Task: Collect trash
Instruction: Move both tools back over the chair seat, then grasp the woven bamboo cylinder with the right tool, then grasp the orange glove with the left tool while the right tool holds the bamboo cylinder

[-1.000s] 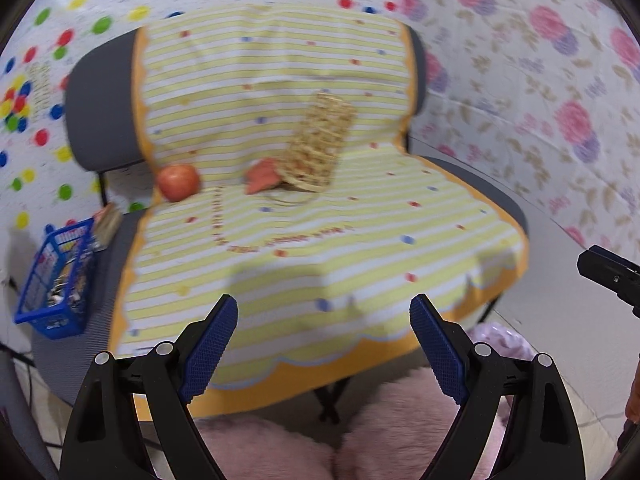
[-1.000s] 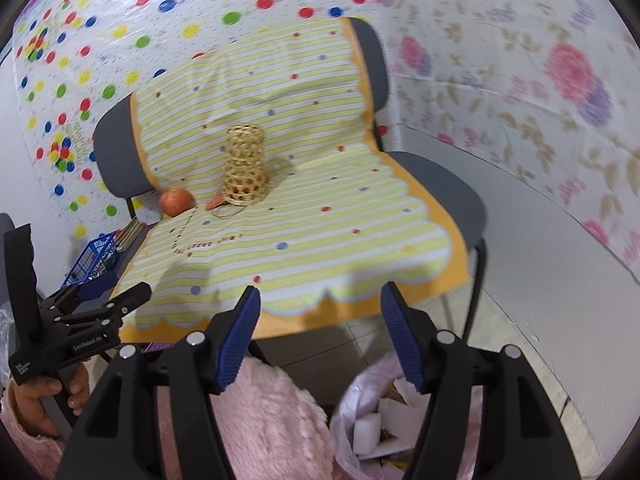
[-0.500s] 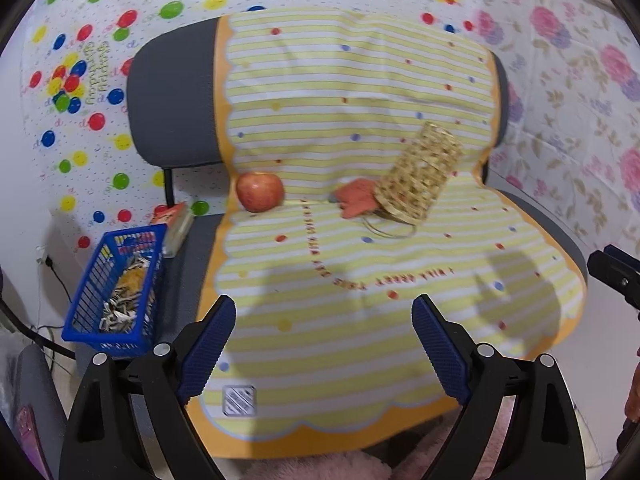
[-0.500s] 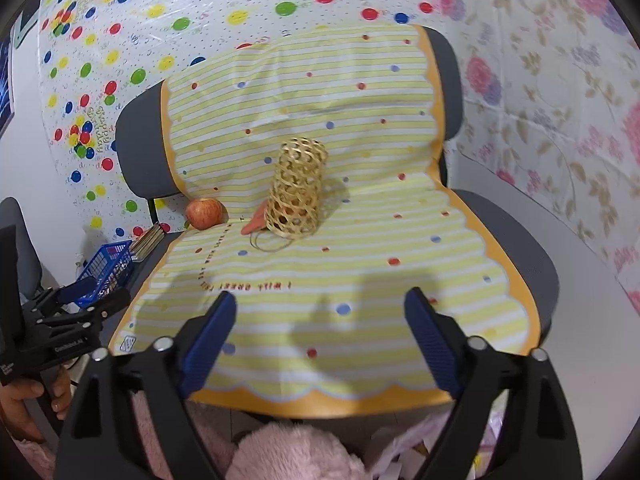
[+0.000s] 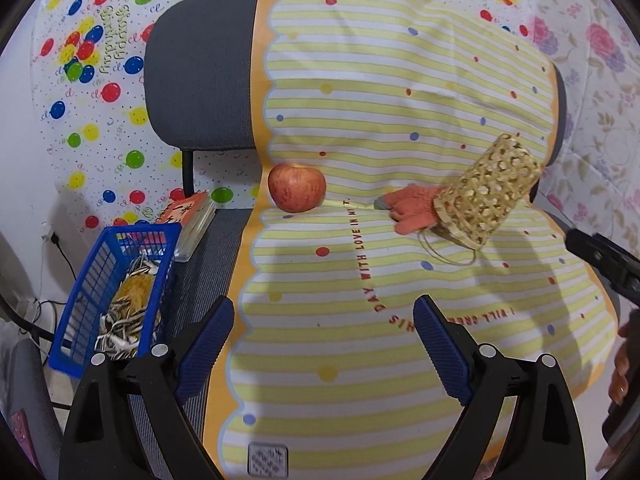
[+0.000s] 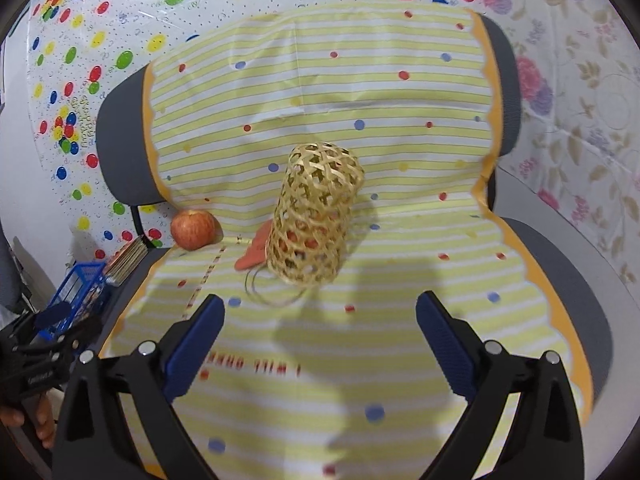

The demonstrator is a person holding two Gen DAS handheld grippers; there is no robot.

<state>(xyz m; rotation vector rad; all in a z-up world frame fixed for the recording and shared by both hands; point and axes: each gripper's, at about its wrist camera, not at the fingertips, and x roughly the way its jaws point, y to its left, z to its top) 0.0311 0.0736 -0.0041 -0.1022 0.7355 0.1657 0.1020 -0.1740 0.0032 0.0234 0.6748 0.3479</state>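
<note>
A woven bamboo basket [image 6: 314,216] lies tilted on the striped cloth [image 6: 360,360] over the chair seat, also in the left wrist view [image 5: 486,194]. An orange glove-like item [image 5: 412,208] sticks out beside its mouth [image 6: 250,256]. A red apple [image 5: 297,188] rests at the seat's back left [image 6: 194,229]. A thin stick [image 5: 348,204] lies between apple and orange item. My left gripper [image 5: 324,340] is open and empty above the cloth's front left. My right gripper [image 6: 320,340] is open and empty, in front of the basket.
A blue plastic crate [image 5: 116,292] with shredded scraps stands left of the cloth on a second seat, next to a flat box [image 5: 192,216]. The grey chair back [image 5: 200,72] rises behind. Patterned sheets cover the walls.
Both grippers have risen and moved forward toward the seat; the pink fluffy surface and trash bag have dropped out of view. The left view has swung left. Both stay open.
</note>
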